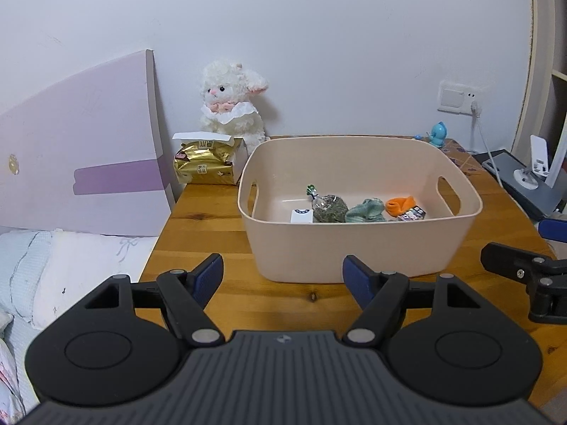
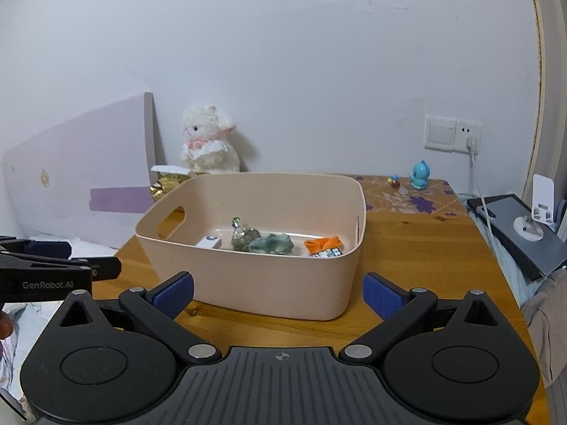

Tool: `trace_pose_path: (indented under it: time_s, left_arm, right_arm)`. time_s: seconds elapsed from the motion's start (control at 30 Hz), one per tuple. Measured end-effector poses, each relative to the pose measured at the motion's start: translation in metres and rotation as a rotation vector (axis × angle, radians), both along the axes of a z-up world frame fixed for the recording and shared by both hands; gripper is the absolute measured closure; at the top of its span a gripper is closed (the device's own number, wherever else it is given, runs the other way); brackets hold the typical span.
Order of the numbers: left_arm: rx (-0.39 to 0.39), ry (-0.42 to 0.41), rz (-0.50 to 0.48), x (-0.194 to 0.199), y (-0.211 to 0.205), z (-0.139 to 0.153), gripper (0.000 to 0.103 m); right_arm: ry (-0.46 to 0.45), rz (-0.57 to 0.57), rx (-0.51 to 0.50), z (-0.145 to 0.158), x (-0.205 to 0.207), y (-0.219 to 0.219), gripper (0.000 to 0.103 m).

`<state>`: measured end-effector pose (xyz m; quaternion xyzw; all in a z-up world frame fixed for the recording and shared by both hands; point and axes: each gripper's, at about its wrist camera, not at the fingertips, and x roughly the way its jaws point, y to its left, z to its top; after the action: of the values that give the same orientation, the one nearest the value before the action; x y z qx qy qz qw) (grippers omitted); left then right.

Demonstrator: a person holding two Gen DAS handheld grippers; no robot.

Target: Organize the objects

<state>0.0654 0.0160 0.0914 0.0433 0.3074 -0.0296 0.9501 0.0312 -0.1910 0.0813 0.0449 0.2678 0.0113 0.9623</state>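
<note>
A beige plastic bin (image 1: pixel 358 248) (image 2: pixel 255 283) with handle slots stands on the wooden table (image 1: pixel 212 212) (image 2: pixel 425 258). Inside lie a small white box (image 1: pixel 302 215) (image 2: pixel 209 242), a clear bag of green bits (image 1: pixel 329 209) (image 2: pixel 244 238), a teal knitted piece (image 1: pixel 366 209) (image 2: pixel 272 243), an orange piece (image 1: pixel 400 203) (image 2: pixel 323 242) and a shiny patterned packet (image 1: pixel 411 214) (image 2: pixel 327 253). My left gripper (image 1: pixel 283 279) (image 2: pixel 106 269) hangs open in front of the bin with nothing between its fingers. My right gripper (image 2: pixel 279 294) (image 1: pixel 496 258) is open too, just short of the bin's near wall.
A white plush lamb (image 1: pixel 232 104) (image 2: pixel 209 141) and a gold tissue pack (image 1: pixel 205 163) sit at the table's back left. A blue figurine (image 1: pixel 438 134) (image 2: pixel 420 174) stands at the back right near a wall socket (image 2: pixel 453 132). A bed (image 1: pixel 71 265) lies left, a grey tray (image 2: pixel 521 226) right.
</note>
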Motion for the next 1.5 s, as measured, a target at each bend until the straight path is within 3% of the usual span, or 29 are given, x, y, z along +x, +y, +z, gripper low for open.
trace_pose_path:
  time_s: [0.8, 1.5]
  left_arm:
    - [-0.027, -0.112, -0.003, -0.088, 0.002, 0.019, 0.027]
    - [-0.034, -0.026, 0.008, -0.134, 0.004, -0.005, 0.025]
  right_arm:
    - [-0.092, -0.007, 0.016, 0.021, -0.085, 0.014, 0.000]
    - [-0.002, -0.014, 0.019, 0.005, -0.137, 0.020, 0.000]
